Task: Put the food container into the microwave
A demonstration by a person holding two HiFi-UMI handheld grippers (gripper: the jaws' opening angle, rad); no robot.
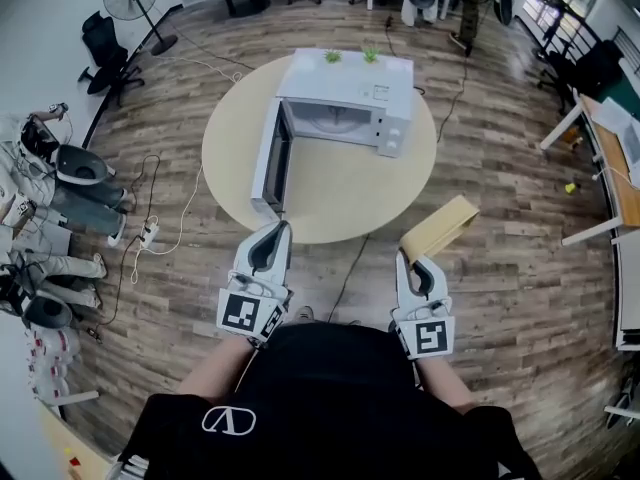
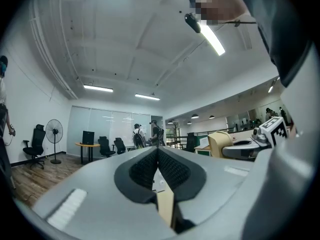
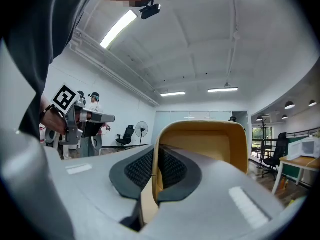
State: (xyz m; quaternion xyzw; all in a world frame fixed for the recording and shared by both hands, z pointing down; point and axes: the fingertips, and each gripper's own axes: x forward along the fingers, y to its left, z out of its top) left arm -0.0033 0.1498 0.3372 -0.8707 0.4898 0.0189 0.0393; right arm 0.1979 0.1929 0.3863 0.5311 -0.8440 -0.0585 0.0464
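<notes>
Right gripper (image 1: 408, 258): clamped on the container's near wall, the thin rim pinched between the pads.
Left gripper (image 1: 282, 228): jaws together with nothing in them, close to the door's near end.
Container (image 1: 443, 226): tan tray, looks empty; held in the air off the table's near right edge, tilted up and away.
Handling: likely light, with stiff but thin walls; a one-wall pinch may let it swing, so grip deep on the rim.
Microwave (image 1: 352, 92): at the far side of the table, door (image 1: 270, 156) swung open to the left.
Table (image 1: 340, 196): round, pale.
</notes>
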